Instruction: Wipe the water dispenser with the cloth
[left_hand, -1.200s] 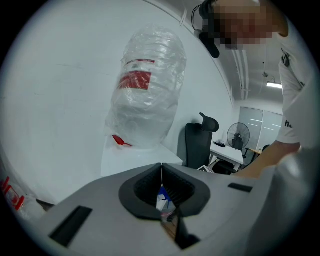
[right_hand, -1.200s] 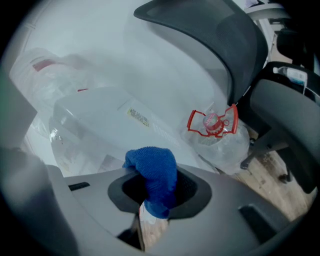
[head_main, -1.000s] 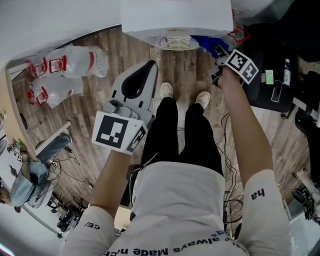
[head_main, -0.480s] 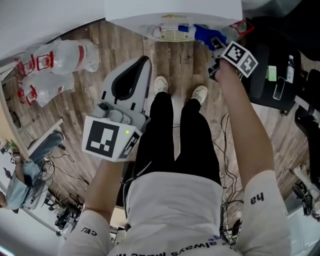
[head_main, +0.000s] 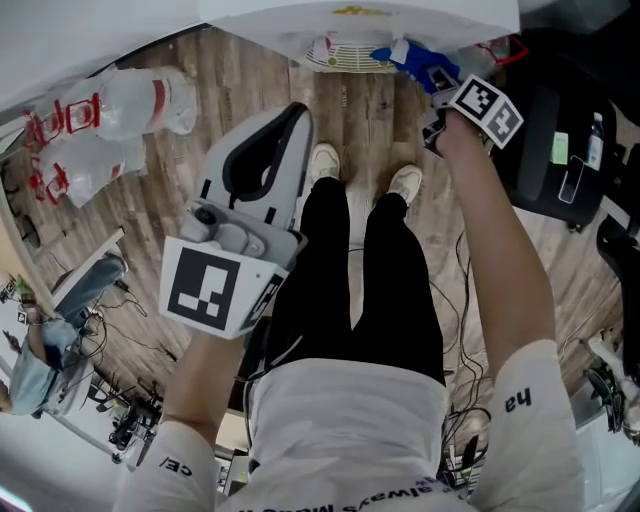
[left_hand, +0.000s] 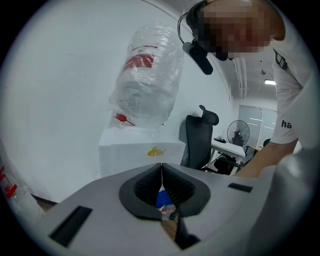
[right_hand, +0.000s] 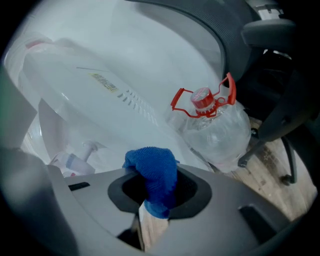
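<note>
The cloth (right_hand: 152, 180) is a blue wad clamped between the jaws of the right claw (right_hand: 152, 197). Its free end stands out ahead of the jaw tips at the lower centre of the right gripper view. The long axis of the wad runs along the jaws, toward the white panel of the water dispenser (right_hand: 125, 75) that fills the upper left of that view.

In the head view, the cloth (head_main: 415, 62) lies at the top of the frame, right of centre, just below the front edge of the water dispenser (head_main: 360, 15) and just to the right of the round drip grille (head_main: 345, 55). We cannot tell whether cloth and panel are touching.

The right claw (head_main: 432, 78) is the nearer one: it sits at the dispenser front. We judge that the coming stroke requires a short advance along the jaw axis to press the cloth on the panel.

The left claw (head_main: 285, 140) hangs well apart, left of centre, above the wooden floor (head_main: 370, 130). In the left gripper view, the left claw (left_hand: 161, 185) has its jaws together on nothing.
</note>
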